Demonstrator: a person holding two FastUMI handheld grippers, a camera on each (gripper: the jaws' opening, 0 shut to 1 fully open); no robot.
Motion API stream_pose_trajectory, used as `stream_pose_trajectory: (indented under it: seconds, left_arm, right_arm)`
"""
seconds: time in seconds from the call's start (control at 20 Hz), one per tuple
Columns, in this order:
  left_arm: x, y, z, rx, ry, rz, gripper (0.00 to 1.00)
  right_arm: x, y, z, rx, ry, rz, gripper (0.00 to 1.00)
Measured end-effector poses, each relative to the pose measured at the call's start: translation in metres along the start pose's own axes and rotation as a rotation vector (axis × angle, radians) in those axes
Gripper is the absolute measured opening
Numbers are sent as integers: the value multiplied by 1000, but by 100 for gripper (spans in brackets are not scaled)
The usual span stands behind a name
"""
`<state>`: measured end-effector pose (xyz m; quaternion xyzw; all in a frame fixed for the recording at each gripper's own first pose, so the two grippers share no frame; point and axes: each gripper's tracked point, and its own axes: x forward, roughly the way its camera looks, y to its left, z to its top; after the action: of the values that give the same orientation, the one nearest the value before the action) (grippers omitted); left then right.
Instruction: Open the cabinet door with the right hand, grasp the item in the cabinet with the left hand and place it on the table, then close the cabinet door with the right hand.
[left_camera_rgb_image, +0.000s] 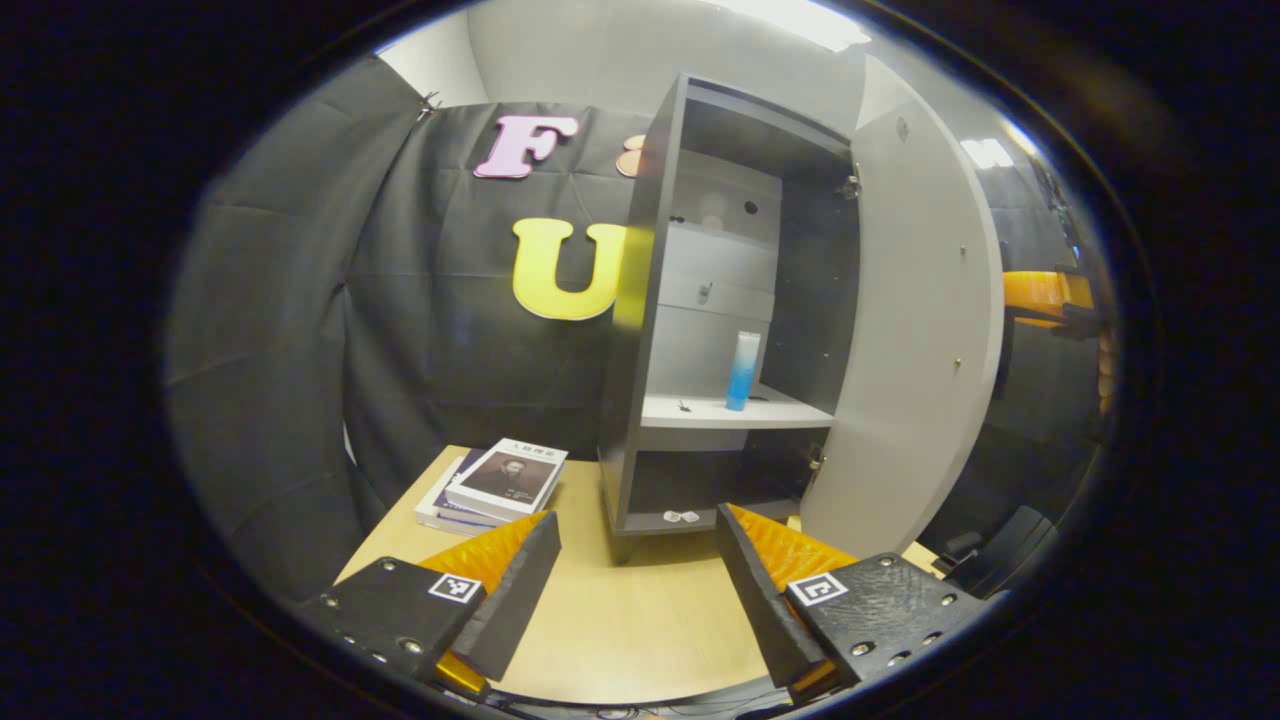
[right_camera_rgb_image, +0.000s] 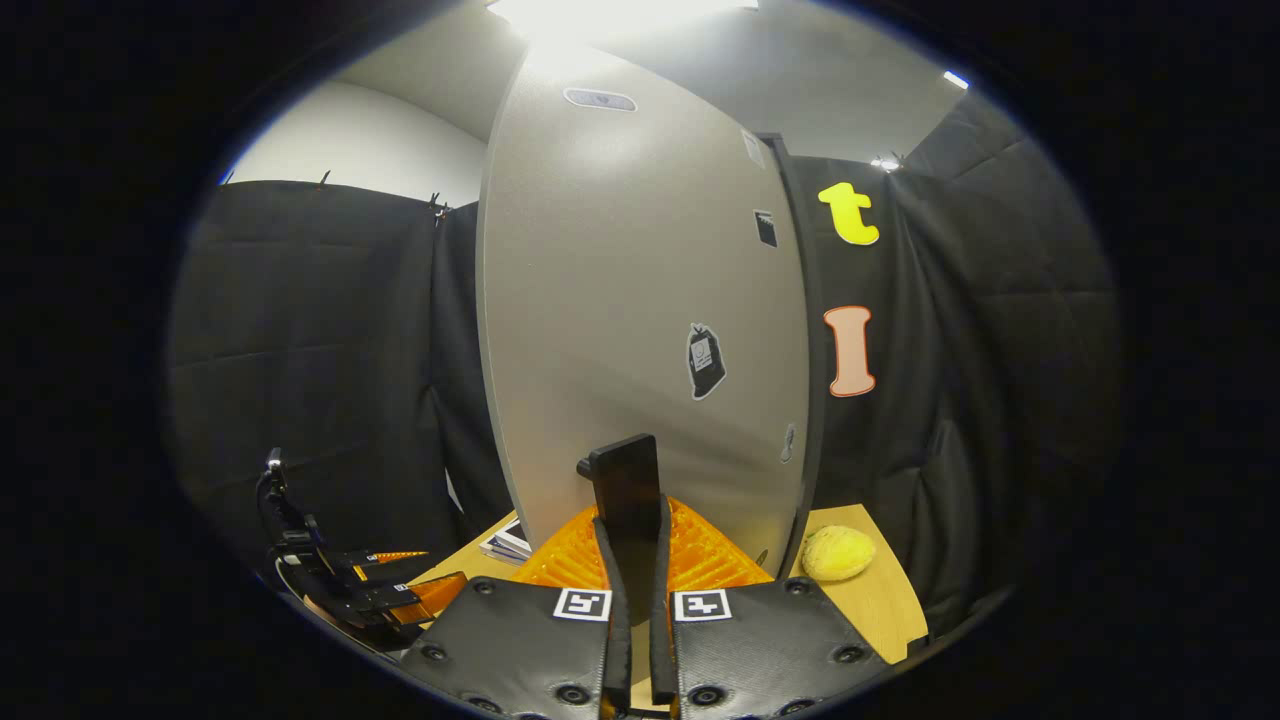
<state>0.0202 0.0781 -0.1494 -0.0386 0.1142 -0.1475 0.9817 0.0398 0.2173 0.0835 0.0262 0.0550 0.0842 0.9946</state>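
Observation:
The grey cabinet (left_camera_rgb_image: 650, 300) stands on the table with its door (left_camera_rgb_image: 915, 330) swung wide to the right. On its middle shelf a slim blue-and-white bottle (left_camera_rgb_image: 742, 371) stands upright. My left gripper (left_camera_rgb_image: 638, 520) hovers open above the table in front of the cabinet, well short of the bottle. In the right gripper view, the door's outer face (right_camera_rgb_image: 640, 300) is close ahead and my right gripper (right_camera_rgb_image: 632, 530) is shut on the dark door handle (right_camera_rgb_image: 625, 475). My left gripper (right_camera_rgb_image: 425, 575) also appears low at the left there.
A stack of books (left_camera_rgb_image: 495, 485) lies on the wooden table (left_camera_rgb_image: 620, 620) left of the cabinet. A small pale item (left_camera_rgb_image: 682, 516) sits on the cabinet's bottom shelf. A yellow rounded object (right_camera_rgb_image: 838, 553) rests on the table beside the door's hinge side.

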Motion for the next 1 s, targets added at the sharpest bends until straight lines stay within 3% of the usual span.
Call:
stream_pose_trajectory:
  seconds: [0.05, 0.1, 0.25, 0.55, 0.65, 0.95, 1.0]
  left_arm:
    - [1, -3, 1, 8, 0, -4, 99]
    - [3, -5, 1, 12, 0, -8, 92]
    - [10, -11, -3, 4, 7, -26, 95]
    - [19, -24, -1, 24, 8, -48, 92]
    - [21, -31, -2, 24, 11, -53, 95]
    - [26, -48, 1, 52, 16, -31, 92]
    - [28, -52, 1, 48, 19, -24, 92]
  right_arm:
    - [-5, -6, 0, 2, -2, -18, 9]
    - [-8, -12, 0, 2, -3, -35, 7]
    - [-17, -24, -2, 22, -11, -80, 8]
    - [-39, -70, 1, 17, -41, -168, 8]
    - [-44, -89, 0, 6, -41, -195, 8]
    - [-56, -150, -2, 31, -68, -261, 5]
    - [-56, -158, -1, 22, -66, -253, 10]
